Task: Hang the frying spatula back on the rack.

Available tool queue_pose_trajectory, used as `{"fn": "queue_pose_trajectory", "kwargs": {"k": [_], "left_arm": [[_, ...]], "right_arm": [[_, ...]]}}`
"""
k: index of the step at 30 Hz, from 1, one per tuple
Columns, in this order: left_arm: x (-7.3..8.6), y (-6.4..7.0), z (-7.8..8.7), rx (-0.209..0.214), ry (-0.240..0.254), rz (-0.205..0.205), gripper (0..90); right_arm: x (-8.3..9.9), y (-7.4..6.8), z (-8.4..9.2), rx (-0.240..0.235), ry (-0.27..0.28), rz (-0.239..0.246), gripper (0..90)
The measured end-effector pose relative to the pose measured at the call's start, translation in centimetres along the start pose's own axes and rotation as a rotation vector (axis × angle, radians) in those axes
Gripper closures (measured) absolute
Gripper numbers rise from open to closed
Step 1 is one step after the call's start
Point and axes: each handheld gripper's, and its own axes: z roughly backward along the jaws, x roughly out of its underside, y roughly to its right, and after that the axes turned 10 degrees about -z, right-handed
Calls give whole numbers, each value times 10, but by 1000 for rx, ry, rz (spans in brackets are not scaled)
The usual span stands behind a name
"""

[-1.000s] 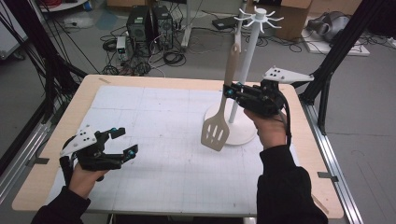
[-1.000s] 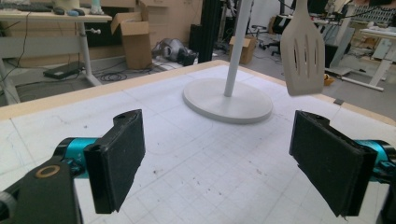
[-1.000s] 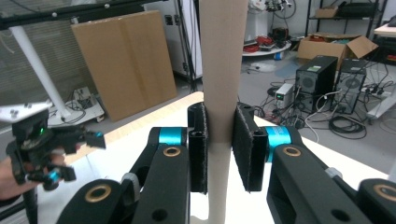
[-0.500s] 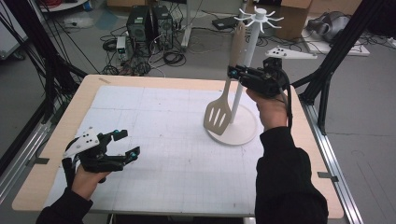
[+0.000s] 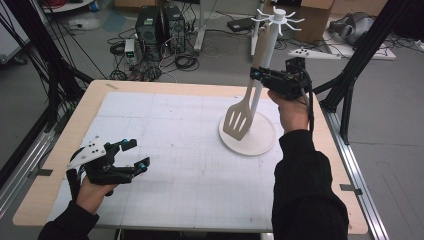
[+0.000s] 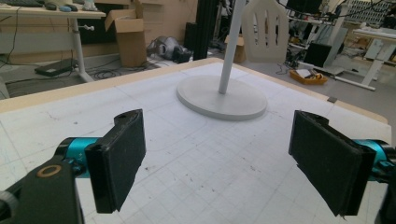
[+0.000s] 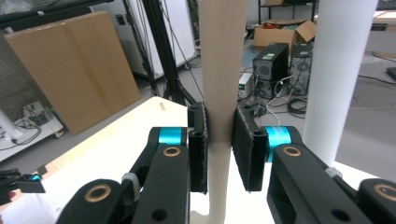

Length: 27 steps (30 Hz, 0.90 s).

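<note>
R gripper (image 5: 256, 76) clamped on slotted spatula (image 5: 240, 118) handle, blade hanging above round stand base (image 5: 260, 142), far right of desk (image 5: 65, 150). L gripper (image 5: 136, 156) released, near left.

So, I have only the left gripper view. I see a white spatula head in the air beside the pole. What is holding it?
Observer: The right tool is shut on the spatula, with one pad on each side of its flat handle.
Operator: And what is at the top of the pole? My picture cuts it off.
Observer: The stand ends in a ring of white hooks. The upper end of the handle is close under them.
Operator: Where on the table is my left tool?
Observer: The left tool is near the front left corner of the table, well apart from the stand.
</note>
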Motion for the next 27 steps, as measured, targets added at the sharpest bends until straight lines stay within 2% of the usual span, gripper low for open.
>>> {"fn": "queue_pose_trajectory", "kwargs": {"k": [3, 5, 7, 9, 11, 13, 18, 20, 22, 23, 24, 27], "left_arm": [[0, 0, 0, -1, -1, 0, 192], [0, -1, 0, -2, 0, 1, 192], [1, -1, 1, -1, -1, 1, 192], [2, -2, 1, 0, 0, 10, 192], [3, -3, 2, -6, 2, 19, 192], [5, -4, 3, -14, 2, 24, 192], [7, -8, 6, -38, 9, 35, 191], [7, -9, 6, -47, 7, 34, 191], [8, -10, 7, -56, 8, 40, 191], [8, -10, 7, -56, 8, 40, 191], [9, -10, 7, -60, 7, 40, 191], [9, -10, 7, -66, 7, 39, 191]], "right_arm": [[0, 0, 1, 4, -1, 7, 766], [3, 0, 3, 24, 12, 15, 742], [8, 1, 8, 38, 35, 8, 647], [14, 1, 15, 75, 40, 33, 593], [26, -1, 25, 109, 51, 78, 510], [41, -2, 33, 143, 43, 136, 410], [96, 5, 55, 138, 9, 196, 213], [121, 8, 63, 135, -7, 208, 193], [142, 12, 71, 112, -7, 201, 190], [142, 12, 71, 112, -7, 201, 190], [161, 14, 77, 112, -15, 187, 178], [185, 15, 85, 126, -18, 185, 175]]}}
